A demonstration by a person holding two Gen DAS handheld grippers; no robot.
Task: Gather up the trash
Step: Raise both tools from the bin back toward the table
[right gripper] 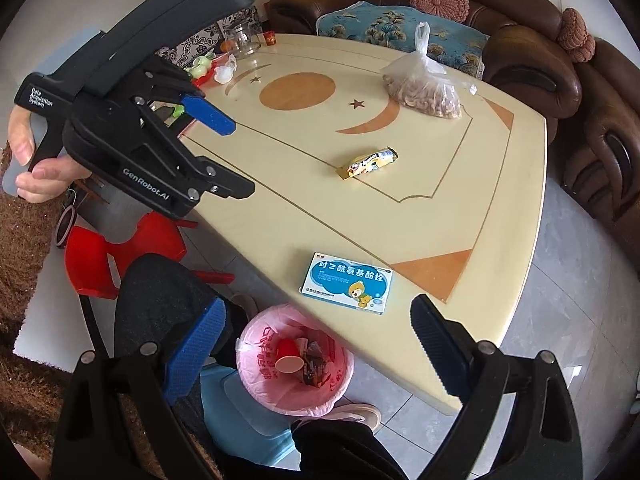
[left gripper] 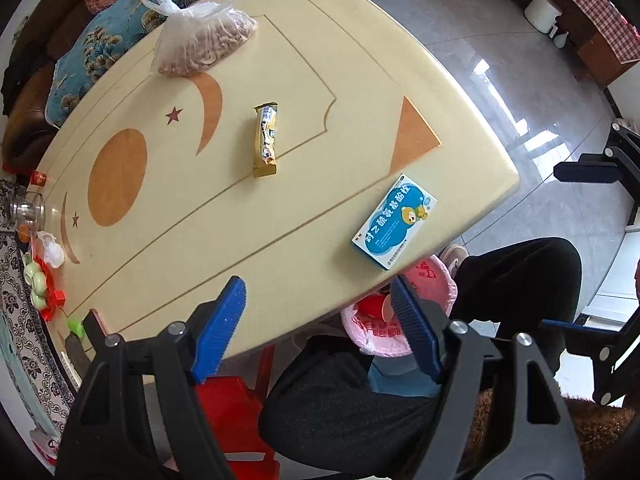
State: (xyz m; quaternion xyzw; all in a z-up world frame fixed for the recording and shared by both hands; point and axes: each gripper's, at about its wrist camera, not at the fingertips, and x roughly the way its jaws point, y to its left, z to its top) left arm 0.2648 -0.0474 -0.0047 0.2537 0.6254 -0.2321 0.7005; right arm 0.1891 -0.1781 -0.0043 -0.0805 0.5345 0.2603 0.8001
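Beside the table, the bin already holds a red cup, while the wrapper and box remain uncollected; both grippers hang open, empty.

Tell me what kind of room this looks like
Most likely a home living room: a brown leather sofa with cushions stands behind a cream coffee table, and a bin lined with a pink bag sits on the tiled floor beside it.
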